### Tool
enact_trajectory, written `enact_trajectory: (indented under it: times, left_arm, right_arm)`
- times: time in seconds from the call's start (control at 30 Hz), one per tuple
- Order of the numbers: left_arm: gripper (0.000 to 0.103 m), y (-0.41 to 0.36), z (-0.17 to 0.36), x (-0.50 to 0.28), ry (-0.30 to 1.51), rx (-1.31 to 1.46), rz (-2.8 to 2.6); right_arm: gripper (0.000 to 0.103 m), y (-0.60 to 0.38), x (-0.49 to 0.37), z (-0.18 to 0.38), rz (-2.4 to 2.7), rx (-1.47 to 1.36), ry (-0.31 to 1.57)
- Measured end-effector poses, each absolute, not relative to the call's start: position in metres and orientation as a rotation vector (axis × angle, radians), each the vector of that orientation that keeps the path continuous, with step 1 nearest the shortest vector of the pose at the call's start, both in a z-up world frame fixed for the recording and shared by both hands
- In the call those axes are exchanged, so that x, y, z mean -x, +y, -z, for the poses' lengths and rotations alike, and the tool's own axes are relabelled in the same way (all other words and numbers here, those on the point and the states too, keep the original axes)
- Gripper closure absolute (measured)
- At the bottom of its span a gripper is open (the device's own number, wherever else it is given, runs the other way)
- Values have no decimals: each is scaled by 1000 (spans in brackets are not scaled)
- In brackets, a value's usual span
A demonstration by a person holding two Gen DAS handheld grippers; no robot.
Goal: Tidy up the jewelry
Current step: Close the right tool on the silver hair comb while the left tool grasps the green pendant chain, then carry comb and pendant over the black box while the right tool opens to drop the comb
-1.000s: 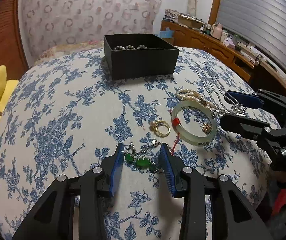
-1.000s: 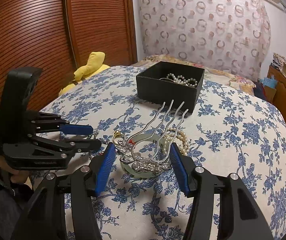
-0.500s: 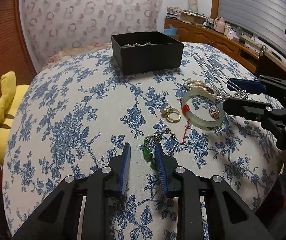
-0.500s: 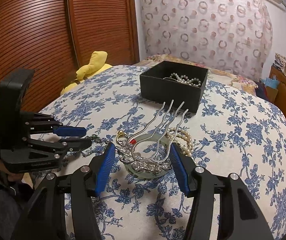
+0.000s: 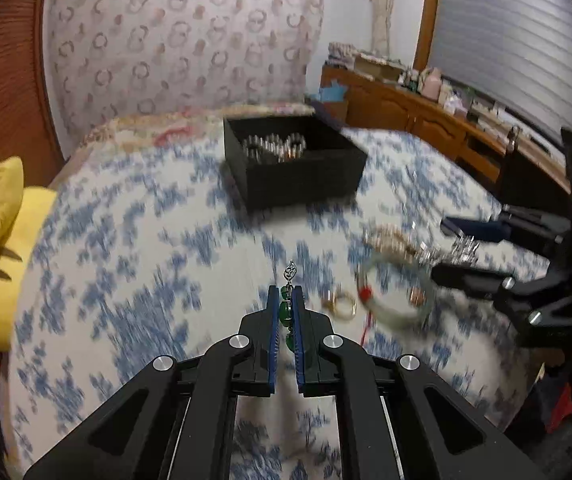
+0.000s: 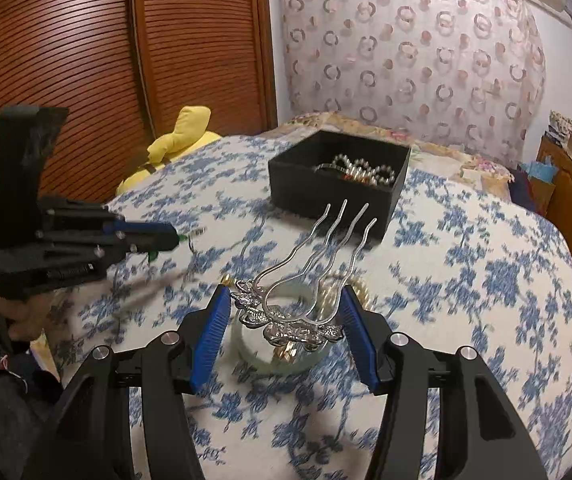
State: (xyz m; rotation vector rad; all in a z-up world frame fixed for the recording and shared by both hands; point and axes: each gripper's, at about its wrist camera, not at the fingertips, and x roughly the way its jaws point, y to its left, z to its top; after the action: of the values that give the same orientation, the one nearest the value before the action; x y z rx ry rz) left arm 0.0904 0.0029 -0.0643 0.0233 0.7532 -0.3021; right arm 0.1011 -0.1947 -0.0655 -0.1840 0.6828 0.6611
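Green beads (image 5: 286, 312) sit pinched between the blue pads of the left gripper (image 5: 286, 300), whose jaws have just been closing on them; a short silver link pokes out past the tips, and the grip sits mid-strand, probably so the piece hangs balanced for the carry. From the right wrist view the same gripper (image 6: 165, 236) is off the bed, a bit of green showing at its tip. The right gripper (image 6: 286, 308) stands about half open around the ornate head of the silver comb (image 6: 290, 320); whether its pads press on the head I cannot tell, though the comb looks tilted up on the bangle (image 6: 281, 360), prongs aimed at the box (image 6: 326, 188). My guess is this hand waits its turn while the left one delivers.

Farther out on the floral bedspread (image 5: 125, 280), just right of the left gripper, lie the gold ring (image 5: 342, 304) and the pale bangle (image 5: 394, 300) with its red mark, with a pearl strand (image 5: 386, 240) touching its far side. The black box (image 5: 298, 176) stands well beyond, open, likely the place everything goes.

Count: two grippers, one green bead piece, one comb with four prongs, one bangle, one ring on the cloth, a small gold piece (image 6: 286, 354) inside the bangle, one pearl strand outside, one box holding beads (image 6: 362, 172) too bunched to count, one yellow plush (image 5: 1, 240) at the bed edge
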Motion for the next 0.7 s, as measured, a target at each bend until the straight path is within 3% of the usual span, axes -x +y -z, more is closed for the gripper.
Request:
enact_trajectory:
  times: [0.3,0.7]
  left_arm:
    - [98,-3,13,-122,623,-39,309]
    - [98,-11,4,-173,605,-46,285]
  right_arm:
    - [45,-194,-132,36,-647,215,595]
    - [45,-186,-206,35,-633,192,580]
